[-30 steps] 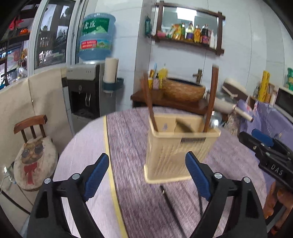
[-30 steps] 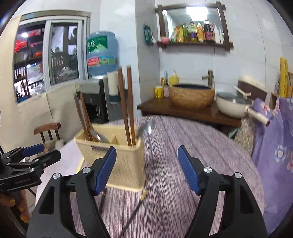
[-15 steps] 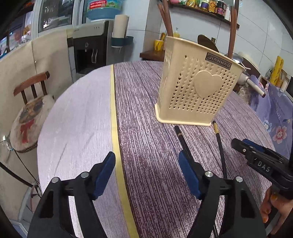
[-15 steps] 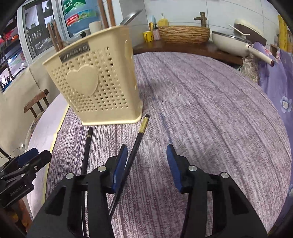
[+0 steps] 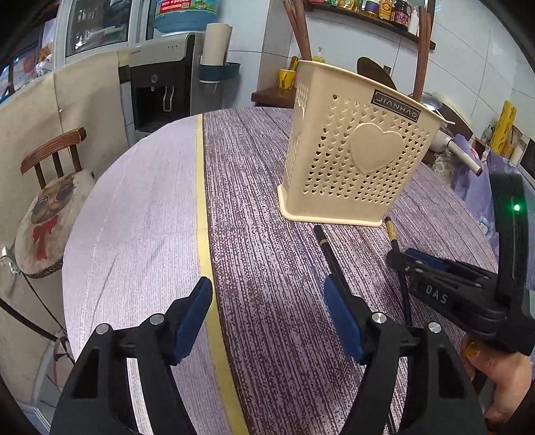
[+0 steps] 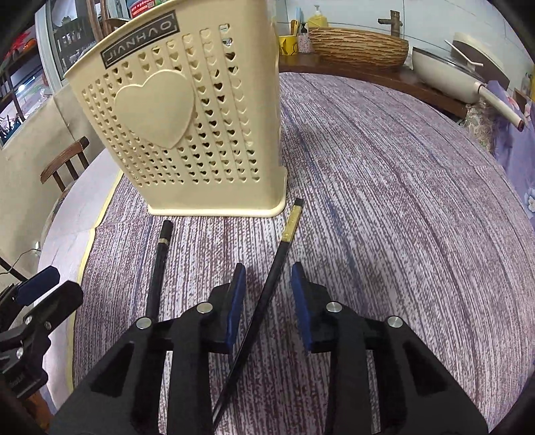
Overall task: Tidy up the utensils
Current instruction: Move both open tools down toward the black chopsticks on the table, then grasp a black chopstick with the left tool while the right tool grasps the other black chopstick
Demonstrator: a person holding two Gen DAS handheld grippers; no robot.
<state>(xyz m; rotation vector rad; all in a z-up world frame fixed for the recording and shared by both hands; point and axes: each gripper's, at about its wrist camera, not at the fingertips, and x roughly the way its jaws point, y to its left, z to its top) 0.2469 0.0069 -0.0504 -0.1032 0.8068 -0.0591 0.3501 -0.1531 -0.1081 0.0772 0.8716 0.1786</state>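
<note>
Closing on a black chopstick with a gold band (image 6: 290, 223), the right hand-held gripper (image 6: 267, 297) has the stick running between its blue pads (image 6: 235, 301), but a gap shows on both sides, so nothing is gripped yet. The stick lies flat on the purple striped surface (image 6: 401, 207), its banded end pointing ahead of the jaws toward the base of the cream utensil basket (image 6: 187, 127), close to the basket's foot; whether it touches I cannot tell. A second black chopstick (image 6: 159, 264) lies left of the right gripper, roughly parallel, apart from the first. The left hand-held gripper (image 5: 267, 314) hangs open over the surface with nothing between its pads; that second stick runs up past its right pad (image 5: 341, 318) in the left wrist view. To do this grab well, my read: keep the jaws centred on the stick so both pads meet it together, and stay low enough that the thin stick does not roll out. Pinching near the thicker banded end probably gives a steadier hold for tipping it upright into the basket, where brown chopsticks (image 5: 297, 26) already stand. Likely risk: the stick skidding sideways or pivoting once lifted.
</note>
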